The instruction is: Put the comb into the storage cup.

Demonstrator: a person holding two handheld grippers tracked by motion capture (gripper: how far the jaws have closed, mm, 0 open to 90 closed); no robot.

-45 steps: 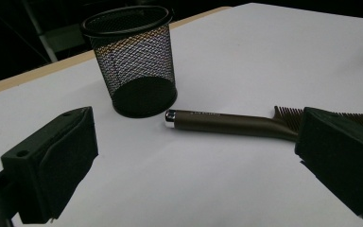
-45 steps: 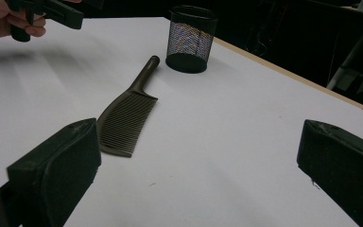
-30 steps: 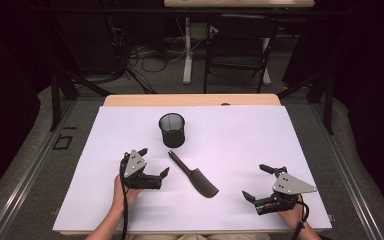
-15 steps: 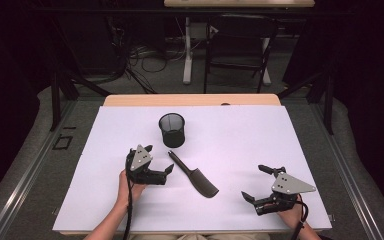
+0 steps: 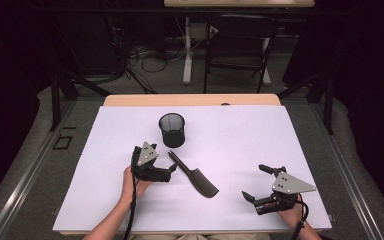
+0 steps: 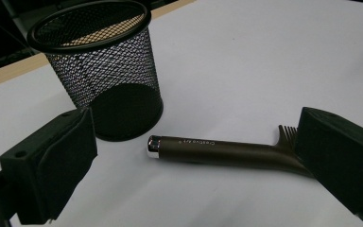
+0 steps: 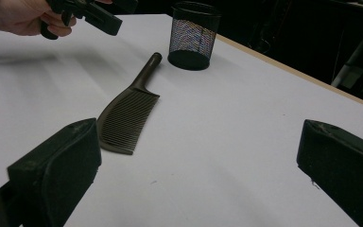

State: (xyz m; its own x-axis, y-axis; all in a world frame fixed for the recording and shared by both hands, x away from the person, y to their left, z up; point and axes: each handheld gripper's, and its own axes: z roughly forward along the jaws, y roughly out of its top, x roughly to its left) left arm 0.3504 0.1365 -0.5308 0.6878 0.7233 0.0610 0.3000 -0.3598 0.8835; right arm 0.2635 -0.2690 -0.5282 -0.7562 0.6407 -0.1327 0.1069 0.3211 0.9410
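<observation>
A dark comb (image 5: 195, 175) lies flat on the white table sheet, handle toward a black mesh cup (image 5: 172, 130) that stands upright behind it. My left gripper (image 5: 170, 172) is open just left of the handle end. In the left gripper view the handle (image 6: 217, 150) lies between the spread jaws of the left gripper (image 6: 194, 156), not touched, and the cup (image 6: 108, 71) stands just beyond. My right gripper (image 5: 254, 181) is open at the front right, apart from the comb. The right gripper view has its jaws (image 7: 198, 161) wide, with the comb (image 7: 125, 116) and cup (image 7: 194, 35) ahead.
The white sheet (image 5: 240, 135) covers a wooden table whose bare far edge (image 5: 190, 100) shows. Behind the table stand chair and desk legs (image 5: 230, 60) with cables on the floor. The person's left hand (image 7: 23, 19) holds the left gripper at the top left of the right gripper view.
My left gripper has moved right and slightly forward, up to the comb's handle end. The right gripper, comb and cup have stayed in place.
</observation>
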